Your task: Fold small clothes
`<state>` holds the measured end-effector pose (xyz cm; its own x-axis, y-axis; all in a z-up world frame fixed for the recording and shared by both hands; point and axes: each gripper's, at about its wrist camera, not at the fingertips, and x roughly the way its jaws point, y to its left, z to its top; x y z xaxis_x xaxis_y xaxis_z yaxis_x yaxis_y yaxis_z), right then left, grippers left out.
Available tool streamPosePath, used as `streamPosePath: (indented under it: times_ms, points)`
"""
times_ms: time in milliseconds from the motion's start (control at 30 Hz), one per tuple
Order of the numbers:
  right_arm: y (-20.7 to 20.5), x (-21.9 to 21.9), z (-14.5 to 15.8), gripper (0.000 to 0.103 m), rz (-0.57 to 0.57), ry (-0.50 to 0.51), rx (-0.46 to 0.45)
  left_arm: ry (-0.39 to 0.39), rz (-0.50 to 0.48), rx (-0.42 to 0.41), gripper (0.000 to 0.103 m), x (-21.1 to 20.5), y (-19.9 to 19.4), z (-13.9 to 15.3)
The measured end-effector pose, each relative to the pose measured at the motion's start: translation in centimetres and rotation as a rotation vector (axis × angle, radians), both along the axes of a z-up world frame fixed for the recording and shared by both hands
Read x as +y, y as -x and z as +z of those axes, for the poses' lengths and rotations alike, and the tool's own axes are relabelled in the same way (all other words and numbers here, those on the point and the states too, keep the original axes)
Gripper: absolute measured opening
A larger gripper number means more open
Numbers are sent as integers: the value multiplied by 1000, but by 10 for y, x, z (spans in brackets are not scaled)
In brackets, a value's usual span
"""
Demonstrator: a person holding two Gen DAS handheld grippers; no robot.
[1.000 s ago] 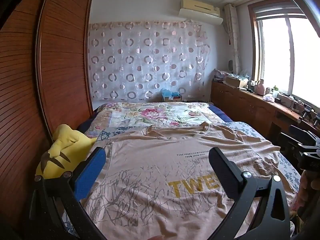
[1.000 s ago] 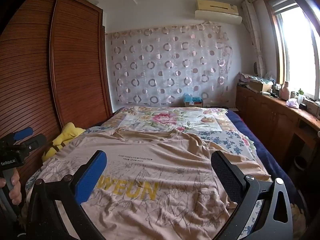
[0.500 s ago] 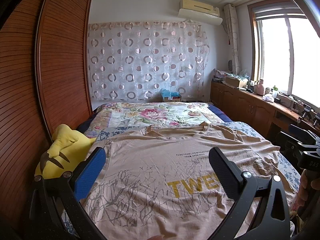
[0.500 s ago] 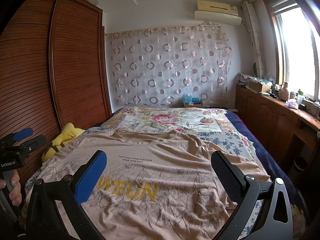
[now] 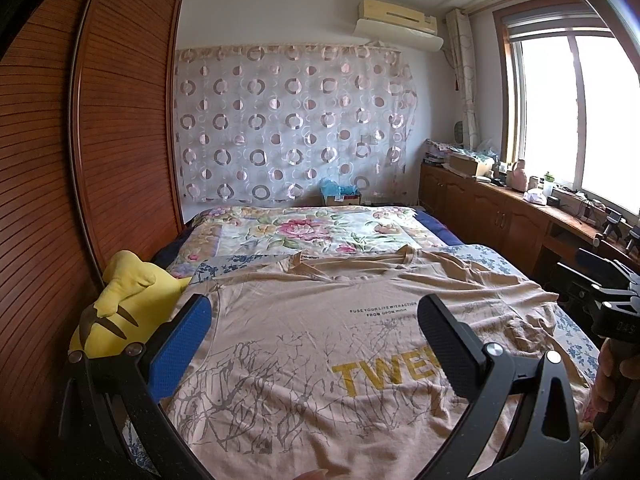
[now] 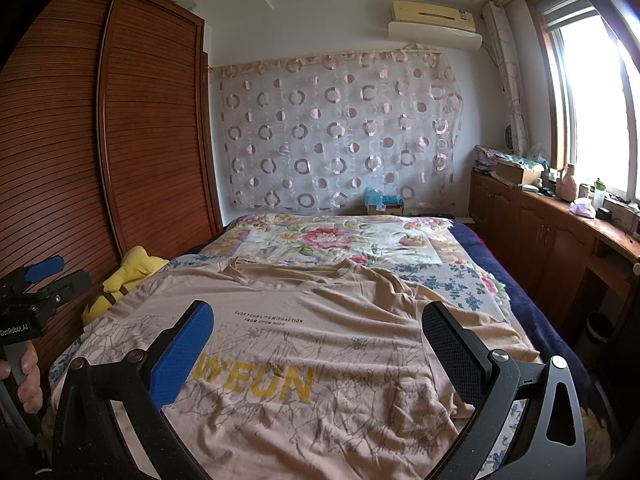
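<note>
A beige T-shirt (image 5: 312,320) (image 6: 320,332) with yellow lettering and grey branch print lies spread face up on the bed, collar toward the far end. My left gripper (image 5: 316,336) hovers over the shirt's near left part, open, with nothing between its fingers. My right gripper (image 6: 320,340) is open too, held above the shirt's near right part. The right sleeve (image 6: 476,320) is rumpled. Each gripper shows at the edge of the other's view, with a hand on its handle.
A yellow plush toy (image 5: 124,300) lies at the bed's left edge beside a wooden slatted wardrobe (image 5: 60,200). A floral quilt (image 5: 304,236) covers the far bed. A wooden cabinet (image 6: 560,232) with clutter runs under the window on the right.
Both views have tilted slightly upward and drawn back a little; the shirt lies as before and both grippers stay open.
</note>
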<state>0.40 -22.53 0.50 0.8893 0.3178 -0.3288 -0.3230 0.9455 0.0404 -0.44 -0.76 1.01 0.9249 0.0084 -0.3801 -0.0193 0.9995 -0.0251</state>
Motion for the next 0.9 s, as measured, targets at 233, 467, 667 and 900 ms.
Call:
streamPosePath:
  times_ms: [233, 467, 667, 900]
  points:
    - [0, -1, 0, 103, -1, 0, -2, 1, -1, -1, 103, 0, 0, 1]
    - [0, -1, 0, 103, -1, 0, -2, 0, -1, -3, 103, 0, 0, 0]
    - [0, -1, 0, 103, 0, 0, -2, -1, -1, -4, 103, 0, 1, 0]
    - [0, -1, 1, 103, -2, 0, -3, -1, -1, -5, 103, 0, 1, 0]
